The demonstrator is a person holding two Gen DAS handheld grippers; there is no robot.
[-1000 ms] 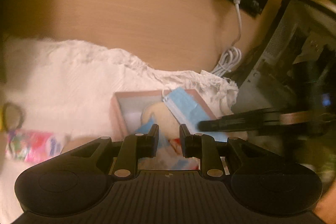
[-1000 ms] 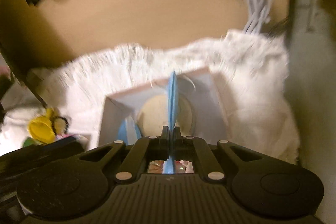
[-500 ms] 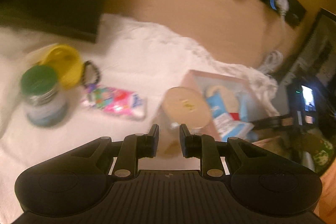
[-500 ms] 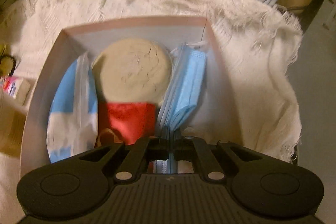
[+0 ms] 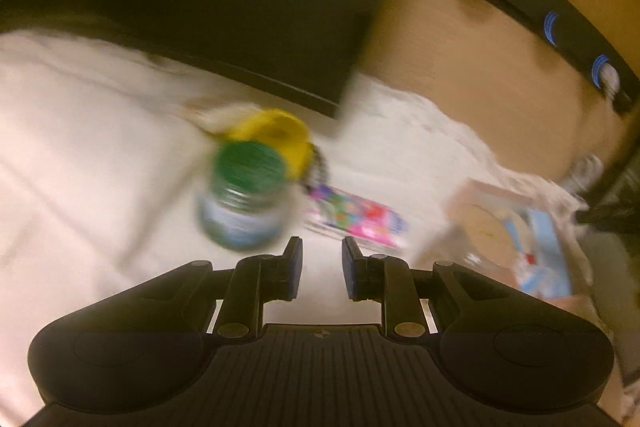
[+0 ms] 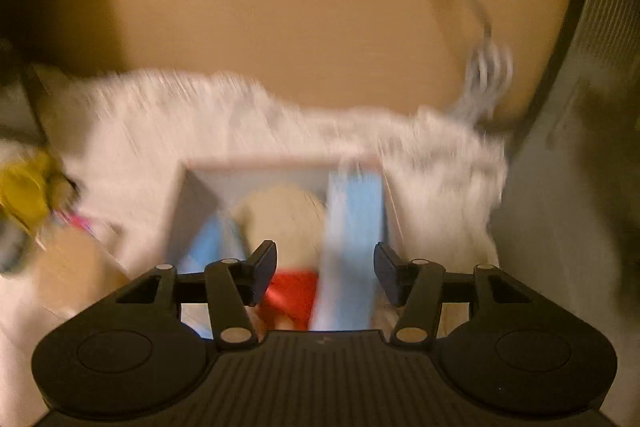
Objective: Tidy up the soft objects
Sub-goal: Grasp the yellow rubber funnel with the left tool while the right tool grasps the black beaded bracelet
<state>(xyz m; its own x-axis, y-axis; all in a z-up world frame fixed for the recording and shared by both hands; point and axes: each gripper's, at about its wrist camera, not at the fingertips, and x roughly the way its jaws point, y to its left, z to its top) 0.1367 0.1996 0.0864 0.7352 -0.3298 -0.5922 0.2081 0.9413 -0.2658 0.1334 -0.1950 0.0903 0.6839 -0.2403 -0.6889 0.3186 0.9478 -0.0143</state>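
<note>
In the right wrist view a pale open box (image 6: 280, 165) lies on a white cloth (image 6: 132, 131). It holds a round beige pad (image 6: 280, 215), a red item (image 6: 292, 291), a blue packet (image 6: 204, 247) and a blue face mask (image 6: 352, 223). My right gripper (image 6: 325, 267) hovers over the box with its jaws opening. The mask lies below the gap and the pads do not touch it. In the left wrist view my left gripper (image 5: 320, 263) is narrowly open and empty above the cloth. Just beyond it lie a colourful soft packet (image 5: 356, 219) and a green-lidded jar (image 5: 244, 195).
A yellow object (image 5: 276, 135) sits behind the jar, and a dark flat slab (image 5: 240, 7) lies over the cloth's far side. The box (image 5: 500, 223) is at the right in the left wrist view. A brown cardboard piece (image 6: 76, 267) lies left of the box; white cables (image 6: 484, 75) lie at the back right.
My right gripper has let go of the blue mask, which now lies in the box, and has pulled back. My left gripper has swung left, from the box to the jar and packet.
</note>
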